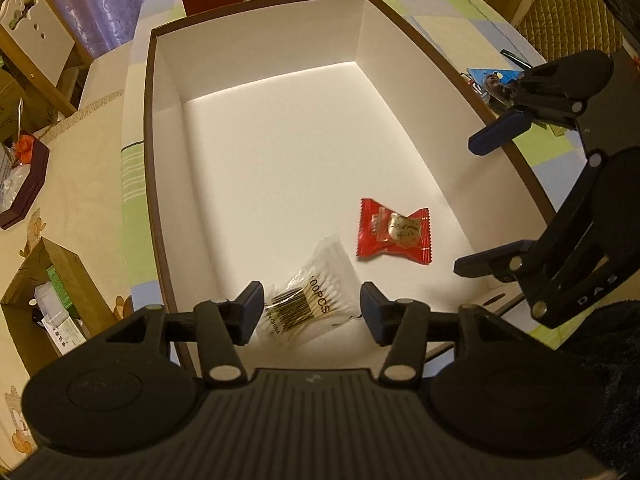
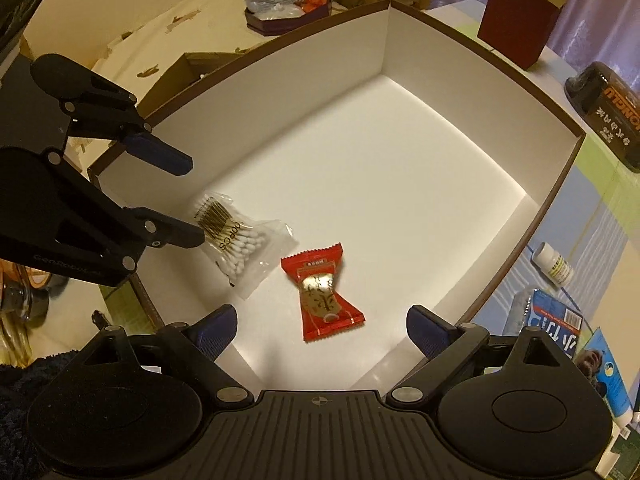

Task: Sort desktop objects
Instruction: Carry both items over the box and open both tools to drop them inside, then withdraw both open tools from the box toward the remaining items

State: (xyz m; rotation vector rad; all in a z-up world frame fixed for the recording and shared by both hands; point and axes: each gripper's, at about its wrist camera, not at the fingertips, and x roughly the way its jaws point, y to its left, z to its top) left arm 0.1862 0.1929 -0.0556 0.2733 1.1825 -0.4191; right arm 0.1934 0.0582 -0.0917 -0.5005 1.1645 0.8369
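Observation:
A large open box with white inside walls and a brown rim fills both views. On its white floor lie a clear bag of cotton swabs and a red wrapped candy. My left gripper hovers over the box's near left corner, open, with the swab bag below the gap and not pinched. My right gripper is open just above the candy. From the other side each shows too: the right gripper and the left gripper, both open and holding nothing.
Around the box on the patterned tablecloth stand a dark red paper bag, a dark jar, a small white bottle and blue packets. A brown carton and a purple octagonal box sit on the left.

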